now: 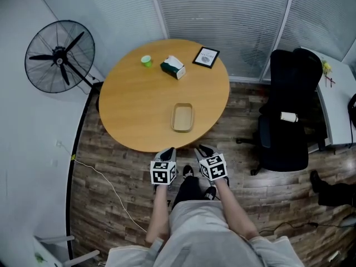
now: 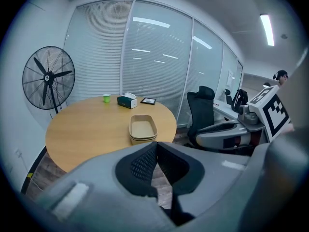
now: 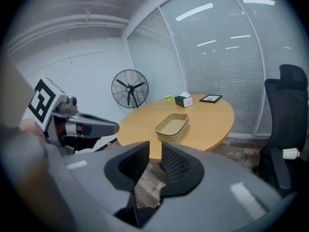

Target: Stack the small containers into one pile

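A pile of shallow tan containers (image 1: 182, 117) nested one in another sits near the front edge of the round wooden table (image 1: 139, 110); it also shows in the left gripper view as the pile (image 2: 143, 128) and in the right gripper view as the pile (image 3: 172, 125). Both grippers hang side by side over the floor, short of the table's edge and apart from the pile. My left gripper (image 1: 169, 152) (image 2: 157, 151) is shut with nothing in it. My right gripper (image 1: 203, 149) (image 3: 155, 161) shows a narrow gap between its jaws, with only floor behind it.
At the table's far side stand a green cup (image 1: 146, 61), a tissue box (image 1: 173, 67) and a framed picture (image 1: 206, 57). A standing fan (image 1: 61, 57) is at the left, a black office chair (image 1: 286, 121) at the right. A cable (image 1: 111, 185) runs over the floor.
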Action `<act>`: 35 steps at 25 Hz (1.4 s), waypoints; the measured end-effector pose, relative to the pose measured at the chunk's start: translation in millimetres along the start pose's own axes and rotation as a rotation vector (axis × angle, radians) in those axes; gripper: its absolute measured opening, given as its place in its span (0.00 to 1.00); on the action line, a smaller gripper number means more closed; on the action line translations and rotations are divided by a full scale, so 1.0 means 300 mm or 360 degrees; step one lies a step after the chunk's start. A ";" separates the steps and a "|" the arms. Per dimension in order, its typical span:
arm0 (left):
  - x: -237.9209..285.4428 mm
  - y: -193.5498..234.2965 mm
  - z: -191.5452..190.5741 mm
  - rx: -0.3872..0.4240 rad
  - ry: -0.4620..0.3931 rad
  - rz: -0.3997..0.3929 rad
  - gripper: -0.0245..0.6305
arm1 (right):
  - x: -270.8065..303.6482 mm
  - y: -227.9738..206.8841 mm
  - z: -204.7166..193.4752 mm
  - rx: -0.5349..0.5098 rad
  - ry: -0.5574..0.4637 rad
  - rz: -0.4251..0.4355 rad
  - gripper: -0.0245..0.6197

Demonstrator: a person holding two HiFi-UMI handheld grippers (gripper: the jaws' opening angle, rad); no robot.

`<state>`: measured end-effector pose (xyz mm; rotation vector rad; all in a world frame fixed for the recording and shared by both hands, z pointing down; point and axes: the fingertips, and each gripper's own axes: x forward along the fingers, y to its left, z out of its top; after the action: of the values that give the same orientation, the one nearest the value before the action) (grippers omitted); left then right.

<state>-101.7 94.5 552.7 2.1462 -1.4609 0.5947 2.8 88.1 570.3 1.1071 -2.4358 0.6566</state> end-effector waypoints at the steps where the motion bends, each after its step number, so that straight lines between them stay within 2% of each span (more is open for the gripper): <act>1: 0.000 0.002 0.000 -0.0004 -0.0003 0.0001 0.04 | 0.001 0.001 0.001 -0.0003 -0.0002 0.0005 0.14; 2: 0.000 0.002 0.000 -0.0008 -0.0006 0.0001 0.04 | 0.001 0.002 0.004 -0.0005 -0.0006 0.0013 0.09; 5: -0.002 0.004 0.000 -0.0012 -0.0008 0.0002 0.04 | 0.001 0.011 0.008 -0.0005 -0.0013 0.0043 0.04; 12: -0.001 0.007 0.007 -0.0021 -0.0018 0.0011 0.04 | 0.002 0.025 0.015 -0.0024 -0.0018 0.0108 0.04; 35: -0.014 -0.011 -0.019 -0.0032 -0.0023 0.0003 0.04 | -0.019 0.016 -0.014 -0.0036 -0.0007 0.0100 0.04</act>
<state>-100.4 102.2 554.3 2.1385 -1.4703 0.5640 3.2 96.7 569.5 1.0284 -2.4843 0.6450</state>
